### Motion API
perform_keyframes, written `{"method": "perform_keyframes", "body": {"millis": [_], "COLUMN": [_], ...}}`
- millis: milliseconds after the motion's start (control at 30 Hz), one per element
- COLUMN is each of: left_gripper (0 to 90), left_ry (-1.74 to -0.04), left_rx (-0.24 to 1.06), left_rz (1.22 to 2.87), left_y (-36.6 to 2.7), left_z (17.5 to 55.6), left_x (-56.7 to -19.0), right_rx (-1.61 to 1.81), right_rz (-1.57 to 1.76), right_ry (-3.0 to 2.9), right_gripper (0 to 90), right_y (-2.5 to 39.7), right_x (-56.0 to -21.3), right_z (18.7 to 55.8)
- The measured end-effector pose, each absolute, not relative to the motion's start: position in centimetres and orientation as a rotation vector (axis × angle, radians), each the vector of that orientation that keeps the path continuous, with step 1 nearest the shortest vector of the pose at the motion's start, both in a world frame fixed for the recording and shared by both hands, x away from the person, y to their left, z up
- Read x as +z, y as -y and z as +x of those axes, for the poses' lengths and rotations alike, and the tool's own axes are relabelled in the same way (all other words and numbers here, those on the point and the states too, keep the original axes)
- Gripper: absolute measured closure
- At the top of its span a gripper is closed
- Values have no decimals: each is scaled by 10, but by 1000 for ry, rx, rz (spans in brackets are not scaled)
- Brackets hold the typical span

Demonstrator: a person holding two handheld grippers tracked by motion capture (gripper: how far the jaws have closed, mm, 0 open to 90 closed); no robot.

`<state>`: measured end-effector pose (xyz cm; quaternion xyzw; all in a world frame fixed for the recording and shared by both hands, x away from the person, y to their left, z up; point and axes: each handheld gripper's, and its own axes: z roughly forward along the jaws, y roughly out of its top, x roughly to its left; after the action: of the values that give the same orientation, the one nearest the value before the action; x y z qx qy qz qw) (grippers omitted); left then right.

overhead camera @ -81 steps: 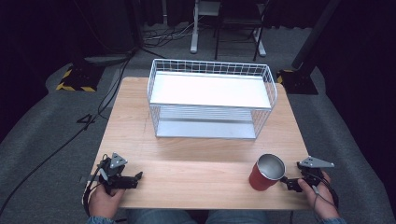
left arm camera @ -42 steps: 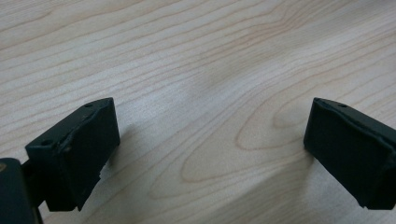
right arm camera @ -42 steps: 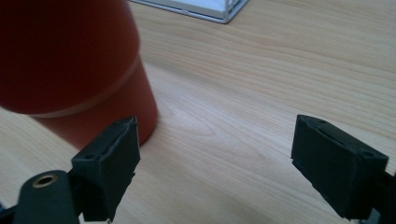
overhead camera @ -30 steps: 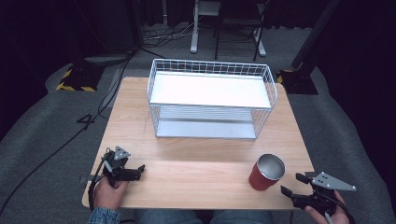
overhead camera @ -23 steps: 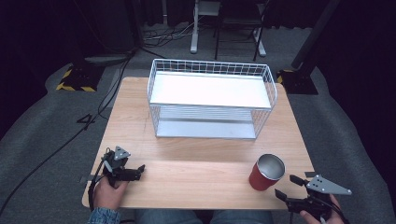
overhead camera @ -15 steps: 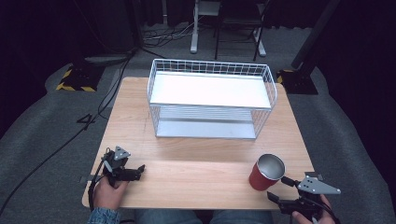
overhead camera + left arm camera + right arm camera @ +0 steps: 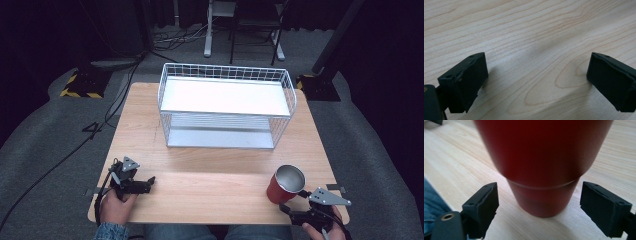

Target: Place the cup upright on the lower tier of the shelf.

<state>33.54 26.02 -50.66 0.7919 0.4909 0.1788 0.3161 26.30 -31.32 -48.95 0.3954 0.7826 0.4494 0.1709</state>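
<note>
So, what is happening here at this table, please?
A person sits at a wooden table with a two-jaw gripper in each hand. The right gripper is open and lined up on a red cup near the front edge, with one jaw on each side of its base and not touching it. The left gripper is open over bare wood, holding nothing. A white wire basket stands farther back.

Pale, matt wood-grain table (image 7: 210, 185). White-coated wire basket (image 7: 226, 107). At five o'clock, red cup (image 7: 285, 184): smooth, softly glossy outside, brushed metal inside. Matt black jaws.
</note>
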Motion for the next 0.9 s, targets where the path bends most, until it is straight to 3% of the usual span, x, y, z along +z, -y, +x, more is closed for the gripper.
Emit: {"method": "perform_keyframes", "body": {"millis": [900], "left_gripper": [38], "left_ry": [-1292], "left_rx": [475], "left_rz": [2086], "left_y": [-260], "left_z": [336], "left_x": [-507], "right_rx": [1401], "right_rz": [1290], "right_ry": [-2021], "right_gripper": [105], "right_y": [289], "right_x": [-509], "right_z": [283]}}
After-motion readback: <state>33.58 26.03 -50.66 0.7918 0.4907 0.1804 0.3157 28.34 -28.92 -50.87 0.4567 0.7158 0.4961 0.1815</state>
